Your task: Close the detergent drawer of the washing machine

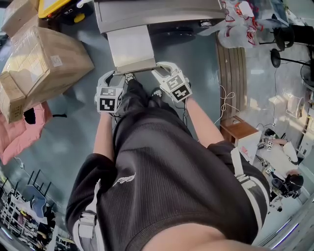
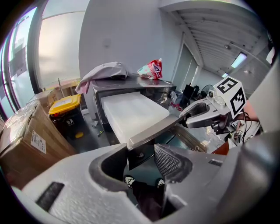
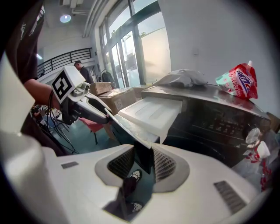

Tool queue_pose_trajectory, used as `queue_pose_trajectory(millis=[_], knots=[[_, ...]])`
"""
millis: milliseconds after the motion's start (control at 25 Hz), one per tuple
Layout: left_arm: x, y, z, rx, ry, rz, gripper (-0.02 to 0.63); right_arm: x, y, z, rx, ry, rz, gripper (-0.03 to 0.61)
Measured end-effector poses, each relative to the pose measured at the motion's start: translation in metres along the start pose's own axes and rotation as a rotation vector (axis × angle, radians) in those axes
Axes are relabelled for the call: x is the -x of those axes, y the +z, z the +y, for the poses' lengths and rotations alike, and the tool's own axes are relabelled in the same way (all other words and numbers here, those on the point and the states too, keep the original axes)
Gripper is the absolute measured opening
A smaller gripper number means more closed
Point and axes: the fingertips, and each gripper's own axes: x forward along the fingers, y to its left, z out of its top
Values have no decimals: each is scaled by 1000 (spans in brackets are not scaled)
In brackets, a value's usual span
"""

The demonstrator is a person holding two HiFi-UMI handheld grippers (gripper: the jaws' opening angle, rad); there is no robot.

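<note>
We are standing before the washing machine, whose detergent drawer is jutting well out of the cabinet front. The drawer's long axis is running straight from the machine toward our body. Its grey front lip is pointing at us and lying crosswise to that axis.

We are holding the left tool at the lip's left corner and the right tool at its right corner. In the left gripper view the left tool is standing wide apart. The lip's corner is sitting in the gap against the left-hand jaw, clear of the ribbed pad. In the right gripper view the right tool is standing nearly together, its two ribbed pads pressing on either side of the lip's dark edge.

Bare floor is lying open to the drawer's left as far as the cardboard box. To its right, floor is running to a slatted wooden board. The machine's front is closing off the drawer's far end.
</note>
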Motion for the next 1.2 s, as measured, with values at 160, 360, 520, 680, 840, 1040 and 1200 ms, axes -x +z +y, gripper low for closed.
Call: queue_pose_trajectory(millis=[160,360,520,680,840,1040,1200], knots=[[-1,0,1,-1,-2,5,199,-2,0,0,-3,6,4,120],[-2,2,3,0,1,6,199,-4,0,-1,-2,11,10,120],[-3,4,4,2,-1,1,199,-4,3,-4,0,6,11,121],[-3,7,5,1,-5,0,199,-4,10,-8,8,-18,-12,121],[-5,8,5,4,-6,-9,199,-5,4,-7,3,-4,16,121],[-4,10,6,4,-7,-8,198,-5,7,-8,6,-6,21,121],[-6,14,7,9,-8,-20,198,-6,8,-11,11,-5,30,121]])
